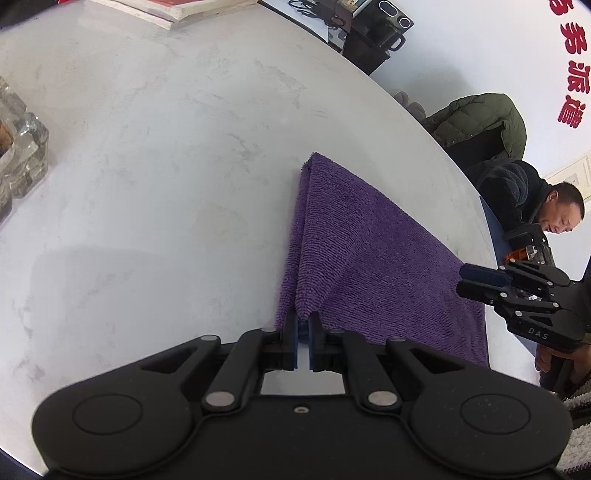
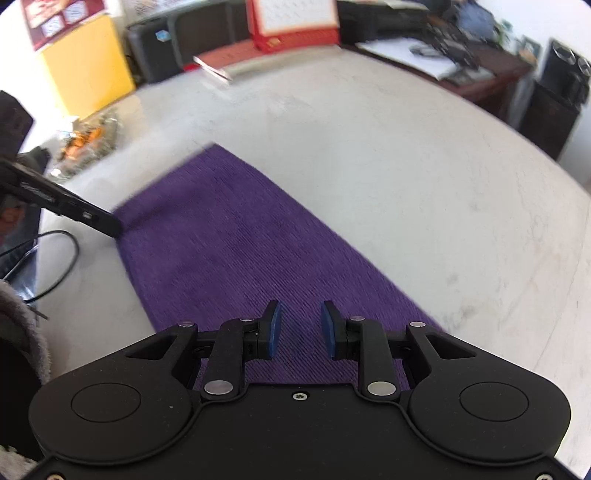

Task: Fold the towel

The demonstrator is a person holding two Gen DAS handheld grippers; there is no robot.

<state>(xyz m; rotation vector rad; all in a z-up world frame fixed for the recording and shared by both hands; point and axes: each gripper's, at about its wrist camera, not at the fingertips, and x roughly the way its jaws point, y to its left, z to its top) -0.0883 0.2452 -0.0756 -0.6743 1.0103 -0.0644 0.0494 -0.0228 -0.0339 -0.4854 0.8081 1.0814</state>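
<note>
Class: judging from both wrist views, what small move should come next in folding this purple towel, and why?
Probably close the right gripper on the towel edge beneath it: its jaws are open above the cloth, while the left gripper already pinches a corner.

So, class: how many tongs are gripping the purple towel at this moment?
1. The left tongs are shut on the purple towel at its near corner. The right tongs are open above the towel, holding nothing.

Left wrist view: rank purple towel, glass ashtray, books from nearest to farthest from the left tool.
1. Purple towel: pinched in the left tool, straight ahead.
2. Glass ashtray: far left edge of the table.
3. Books: far side, top of the view.
</note>
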